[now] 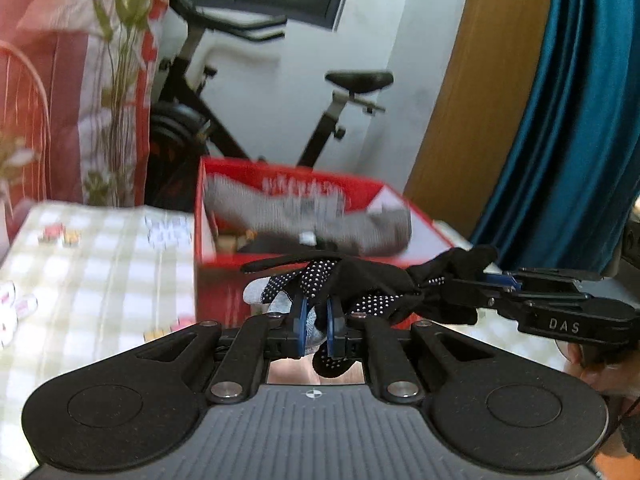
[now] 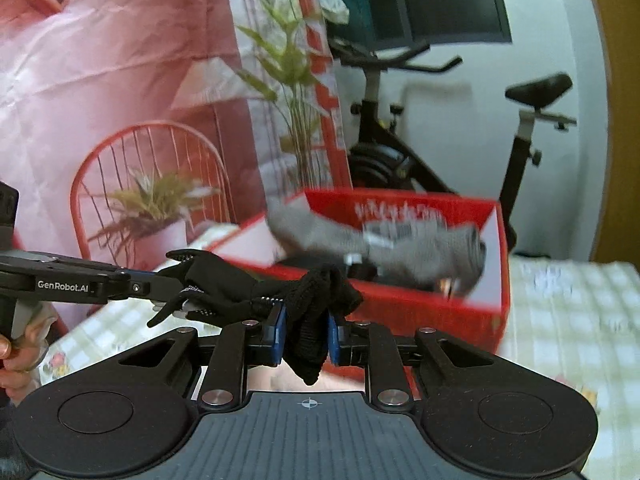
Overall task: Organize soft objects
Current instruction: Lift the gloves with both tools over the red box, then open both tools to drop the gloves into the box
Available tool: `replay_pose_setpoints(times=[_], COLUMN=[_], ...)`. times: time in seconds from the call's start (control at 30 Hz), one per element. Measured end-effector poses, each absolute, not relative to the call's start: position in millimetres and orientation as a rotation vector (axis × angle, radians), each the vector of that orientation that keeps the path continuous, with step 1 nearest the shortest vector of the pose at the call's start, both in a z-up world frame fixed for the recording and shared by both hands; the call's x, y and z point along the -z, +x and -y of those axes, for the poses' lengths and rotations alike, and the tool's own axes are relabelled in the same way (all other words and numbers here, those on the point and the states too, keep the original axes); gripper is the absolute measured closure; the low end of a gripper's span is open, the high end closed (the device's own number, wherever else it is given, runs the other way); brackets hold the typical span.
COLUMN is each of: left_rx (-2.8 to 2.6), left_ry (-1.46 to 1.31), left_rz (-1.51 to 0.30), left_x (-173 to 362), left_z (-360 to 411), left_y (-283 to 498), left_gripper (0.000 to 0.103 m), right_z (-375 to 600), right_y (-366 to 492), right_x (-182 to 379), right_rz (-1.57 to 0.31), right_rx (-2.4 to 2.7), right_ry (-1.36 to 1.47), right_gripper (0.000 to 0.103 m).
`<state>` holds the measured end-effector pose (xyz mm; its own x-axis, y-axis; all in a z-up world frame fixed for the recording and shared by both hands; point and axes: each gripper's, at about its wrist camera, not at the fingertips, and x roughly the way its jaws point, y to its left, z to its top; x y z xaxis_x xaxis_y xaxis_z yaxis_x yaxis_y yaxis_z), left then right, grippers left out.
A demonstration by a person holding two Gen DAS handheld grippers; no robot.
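My left gripper (image 1: pixel 316 320) is clamped on the finger end of the black dotted glove (image 1: pixel 360 284); my right gripper (image 2: pixel 306 334) pinches its cuff end, so it hangs stretched between them, just near the red box (image 1: pixel 224 280). I should carry both ends forward together, level, over the rim before letting go. Both grippers sit level, at right angles.

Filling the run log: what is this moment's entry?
left tool shut on black glove | right tool shut on black glove | red box ahead
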<state>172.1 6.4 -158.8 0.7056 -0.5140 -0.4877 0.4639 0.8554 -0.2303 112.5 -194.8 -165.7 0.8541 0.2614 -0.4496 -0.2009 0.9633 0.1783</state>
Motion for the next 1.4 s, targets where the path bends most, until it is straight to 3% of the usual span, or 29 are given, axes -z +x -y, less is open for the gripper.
replay_pose_setpoints(times=[0.27, 0.83, 0.93, 0.97, 1.03, 1.07, 1.13, 1.17, 1.27, 1.33, 1.4], left_rx=[0.53, 0.499, 0.486, 0.481, 0.47, 0.468, 0.464, 0.464, 0.472, 0.461, 0.446], left_ry=[-0.127, -0.062, -0.038, -0.038, -0.042, -0.04, -0.029, -0.026, -0.039, -0.052, -0.063], left_rz=[-0.554, -0.673, -0.672, -0.667, -0.651, -0.646, -0.649, -0.646, -0.625, -0.612, -0.591], left_x=[139, 158, 159, 158, 157, 157, 156, 156, 154, 153, 151], left_z=[-3, 18, 17, 16, 12, 11, 11, 11, 7, 4, 0], left_y=[207, 263, 266, 266, 265, 263, 262, 262, 256, 253, 247], left_gripper=[0.093, 0.092, 0.078, 0.064, 0.051, 0.05, 0.047, 0.044, 0.036, 0.028, 0.024], right_z=[196, 220, 219, 219, 219, 219, 218, 218, 216, 214, 213], right_y=[149, 218, 219, 220, 220, 219, 216, 215, 209, 202, 193], right_x=[142, 177, 179, 179, 179, 179, 179, 179, 177, 177, 178], right_rz=[-0.499, -0.647, -0.658, -0.661, -0.662, -0.657, -0.642, -0.635, -0.611, -0.583, -0.536], right_rx=[-0.229, -0.092, -0.081, -0.073, -0.049, -0.033, -0.008, 0.001, 0.018, 0.031, 0.038], right_ry=[0.113, 0.181, 0.154, 0.148, 0.132, 0.12, 0.083, 0.067, 0.027, 0.003, -0.015], right_gripper=[0.084, 0.083, 0.08, 0.078, 0.072, 0.069, 0.044, 0.038, 0.03, 0.012, 0.009])
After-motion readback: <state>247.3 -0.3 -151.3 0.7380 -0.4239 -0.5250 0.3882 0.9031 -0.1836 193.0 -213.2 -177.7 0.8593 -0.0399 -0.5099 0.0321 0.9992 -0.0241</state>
